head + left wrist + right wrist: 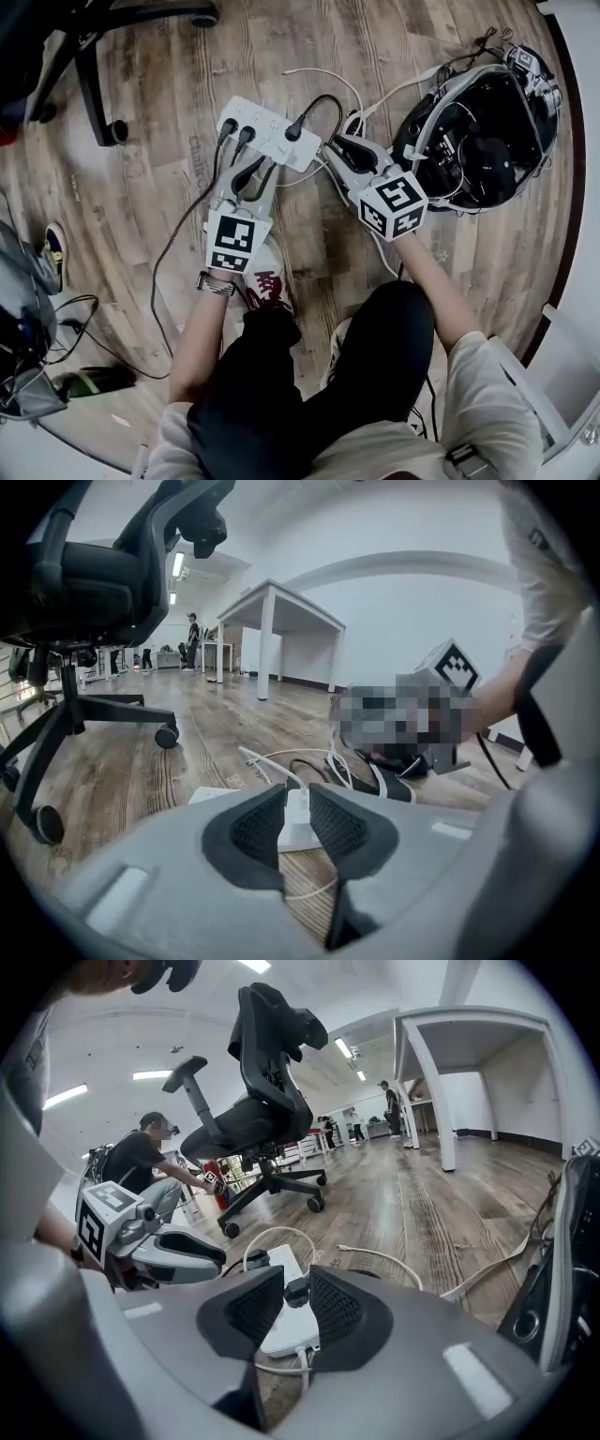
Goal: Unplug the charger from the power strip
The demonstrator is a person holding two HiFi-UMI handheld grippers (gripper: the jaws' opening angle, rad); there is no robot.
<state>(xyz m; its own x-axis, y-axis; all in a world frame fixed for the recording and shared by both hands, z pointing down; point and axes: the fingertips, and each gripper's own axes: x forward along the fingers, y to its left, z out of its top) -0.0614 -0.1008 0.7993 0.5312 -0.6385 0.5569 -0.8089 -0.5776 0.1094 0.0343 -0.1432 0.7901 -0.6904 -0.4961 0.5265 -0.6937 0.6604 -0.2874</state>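
Lying on the wood floor, upper centre of the head view, the strip [267, 122] holds the black charger [293, 131] near its right end. Left claw [255, 171] hovers just below it, right claw [334, 147] at its lower right, both released and empty.

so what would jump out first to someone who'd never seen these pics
A white power strip lies mid-floor on the wood planks, with black plugs and cables in it. The left gripper and right gripper both point at it from the person's side, jaws apart and holding nothing. To the right sits an open case stuffed with black gear and wires.
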